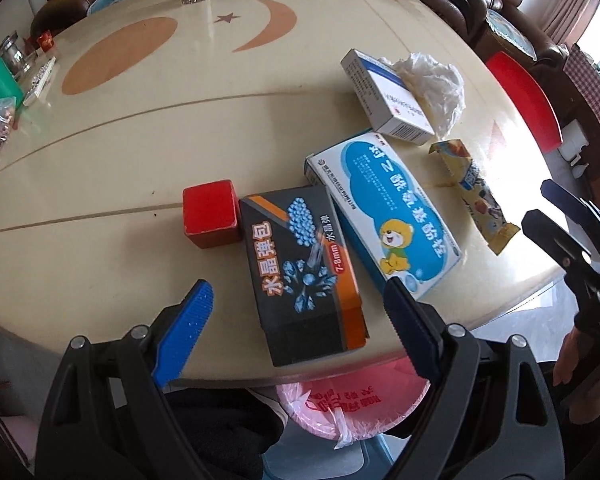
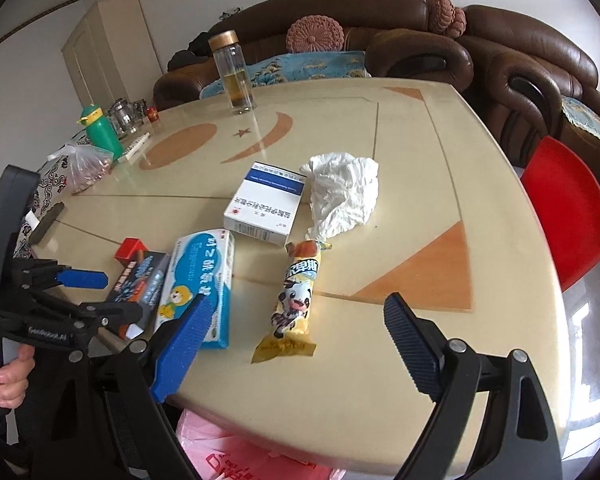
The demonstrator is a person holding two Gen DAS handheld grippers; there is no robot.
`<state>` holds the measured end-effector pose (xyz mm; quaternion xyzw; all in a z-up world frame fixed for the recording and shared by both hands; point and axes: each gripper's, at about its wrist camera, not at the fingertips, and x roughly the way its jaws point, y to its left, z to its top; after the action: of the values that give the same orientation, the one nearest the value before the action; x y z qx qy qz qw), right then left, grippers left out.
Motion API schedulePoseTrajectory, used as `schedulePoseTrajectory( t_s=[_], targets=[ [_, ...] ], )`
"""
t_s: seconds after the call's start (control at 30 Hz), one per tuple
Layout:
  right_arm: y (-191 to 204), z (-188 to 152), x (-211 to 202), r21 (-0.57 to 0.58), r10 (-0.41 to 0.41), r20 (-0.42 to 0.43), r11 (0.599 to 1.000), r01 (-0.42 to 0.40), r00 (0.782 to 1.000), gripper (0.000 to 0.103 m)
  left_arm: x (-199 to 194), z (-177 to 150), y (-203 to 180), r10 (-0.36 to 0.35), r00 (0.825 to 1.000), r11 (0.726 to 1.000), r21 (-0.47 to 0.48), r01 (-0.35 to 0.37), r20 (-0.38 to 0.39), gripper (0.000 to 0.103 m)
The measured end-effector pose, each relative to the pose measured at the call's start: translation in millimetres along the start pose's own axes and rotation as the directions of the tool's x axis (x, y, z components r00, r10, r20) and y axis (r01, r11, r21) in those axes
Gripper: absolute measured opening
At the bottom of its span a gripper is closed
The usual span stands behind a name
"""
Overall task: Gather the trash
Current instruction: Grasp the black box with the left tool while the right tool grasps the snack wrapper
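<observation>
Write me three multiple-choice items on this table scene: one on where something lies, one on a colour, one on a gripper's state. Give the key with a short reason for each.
1. Where does the crumpled white tissue lie?
A. On the red chair
B. On the table, beside the white medicine box
C. Inside the pink bag

2. What colour is the small cube next to the black box?
A. Red
B. Green
C. Yellow

3. What state is the left gripper in?
A. Shut on the black box
B. Shut on nothing
C. Open, holding nothing

Key:
1 B, the tissue rests on the tabletop against the white box's far side.
2 A, the cube's faces are plainly red in the left wrist view.
3 C, its fingers stand wide apart above the near end of the black box, with nothing gripped.
</observation>
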<state>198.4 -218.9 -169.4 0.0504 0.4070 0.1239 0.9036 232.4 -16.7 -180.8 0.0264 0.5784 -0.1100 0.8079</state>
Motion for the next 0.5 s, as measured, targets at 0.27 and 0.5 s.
schedulePoseTrajectory(
  t_s=[0.27, 0.5],
  targets=[
    [0.2, -0.6, 26.9, -0.033, -0.033, -0.02, 0.999, 0.033, 0.999, 0.085, 16.4, 2.6, 4.3, 0.011, 1.0, 1.0, -0.015, -0.011, -0.024, 0.085],
    [2.0, -3.8, 39.8, -0.084, -0.102, -0.006, 0.991, 0.101, 0.995, 0.077, 25.0, 7.4, 6.1, 0.03, 0.999, 0.999, -0.02, -0.03, -0.025, 0.085]
  ],
)
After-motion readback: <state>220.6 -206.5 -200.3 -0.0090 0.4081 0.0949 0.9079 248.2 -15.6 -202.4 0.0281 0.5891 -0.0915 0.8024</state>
